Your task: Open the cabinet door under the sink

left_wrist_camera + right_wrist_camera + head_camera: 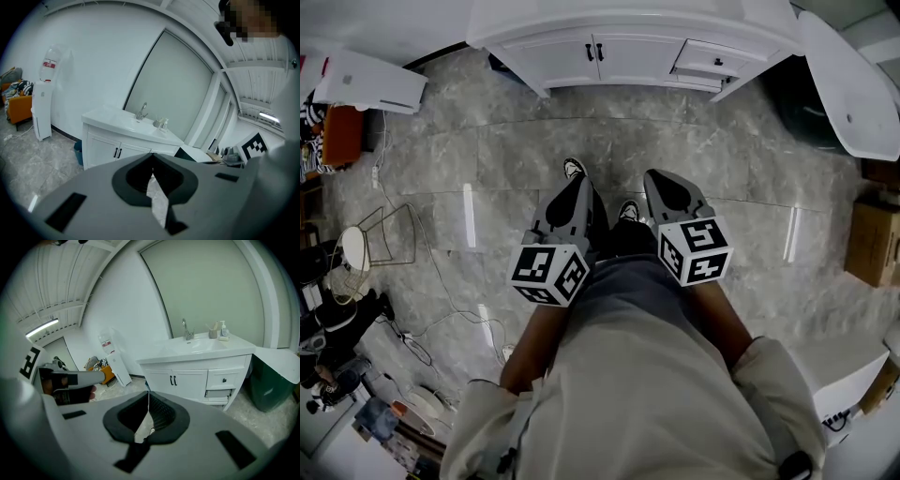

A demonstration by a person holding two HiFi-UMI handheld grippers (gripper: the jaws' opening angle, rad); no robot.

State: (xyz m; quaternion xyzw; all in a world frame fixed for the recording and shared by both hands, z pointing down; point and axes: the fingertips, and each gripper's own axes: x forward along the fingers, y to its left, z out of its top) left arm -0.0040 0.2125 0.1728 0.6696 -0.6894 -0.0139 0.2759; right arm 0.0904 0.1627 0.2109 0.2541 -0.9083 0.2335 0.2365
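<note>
cabinet doors [581, 58] shut at your 12 o'clock, well apart, your left gripper [576, 187] and right gripper [664, 181] side by side, both clenched on nothing

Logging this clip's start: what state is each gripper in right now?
Left gripper: jaws shut, holding nothing.
Right gripper: jaws shut, holding nothing.

Around me: glossy grey stone-tile floor [675, 141], white wall [93, 56], white water dispenser [41, 112], orange chair [19, 107], ceiling strip light [42, 327].
</note>
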